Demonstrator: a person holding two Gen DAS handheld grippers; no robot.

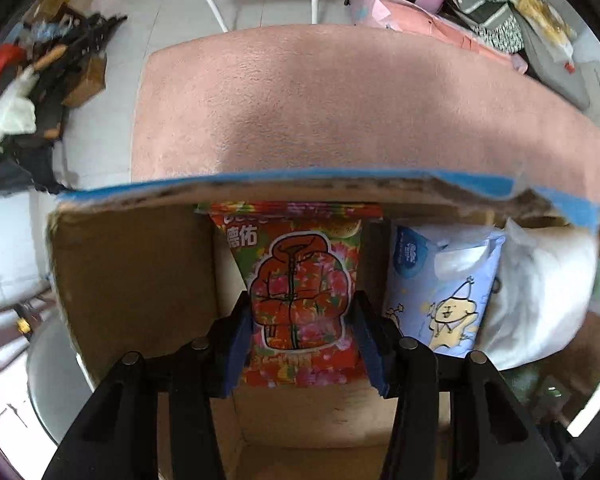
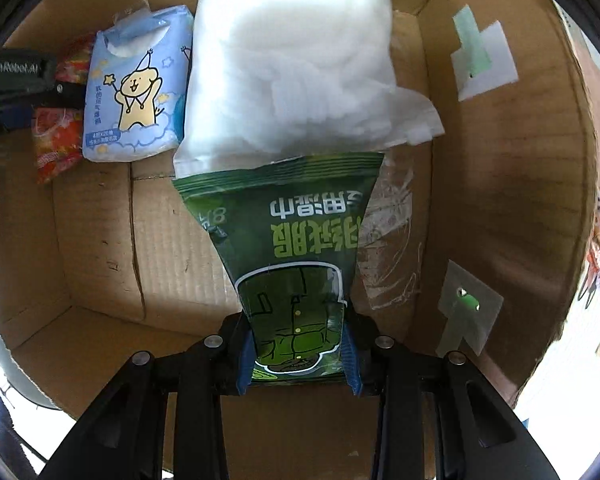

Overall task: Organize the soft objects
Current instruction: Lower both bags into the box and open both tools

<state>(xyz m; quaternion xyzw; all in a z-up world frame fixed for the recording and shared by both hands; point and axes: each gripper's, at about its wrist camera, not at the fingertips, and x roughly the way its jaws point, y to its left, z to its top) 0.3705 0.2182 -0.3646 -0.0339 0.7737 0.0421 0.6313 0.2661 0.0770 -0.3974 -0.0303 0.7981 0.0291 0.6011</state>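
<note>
Both tools are lowered into an open cardboard box (image 2: pixel 500 160), each carrying a soft packet.

Left tool (image 1: pixel 303 344): clamped on a red floral wipes packet (image 1: pixel 300 292), its two blue pads pressing the packet's sides near the lower end. The packet hangs nose-down against the box's far wall, beside a light blue tissue pack (image 1: pixel 444 284). Judged purpose: to seat it at the left end of the row already formed there. In the right wrist view this packet (image 2: pixel 56 148) sits at the far left corner, with the left tool's black body partly covering it.

Right tool (image 2: pixel 299 356): clamped on a green wipes packet (image 2: pixel 288 240), held by its near end, print facing up and reading upside down to the camera. The packet's far edge touches, or slightly overlaps, the near edge of a white bag of fluffy material (image 2: pixel 296 64); which, cannot be told. Whether the packet rests on the box floor is not determinable.

Contents in order along the far wall, left to right: red packet, light blue tissue pack (image 2: pixel 134 92), white bag (image 1: pixel 540 292). The near half of the floor is bare cardboard.

Assessment: items are being packed side by side to save space. The green packet appears destined for a second row in front of the white bag. Risk: releasing while tilted may let either packet topple.
</note>
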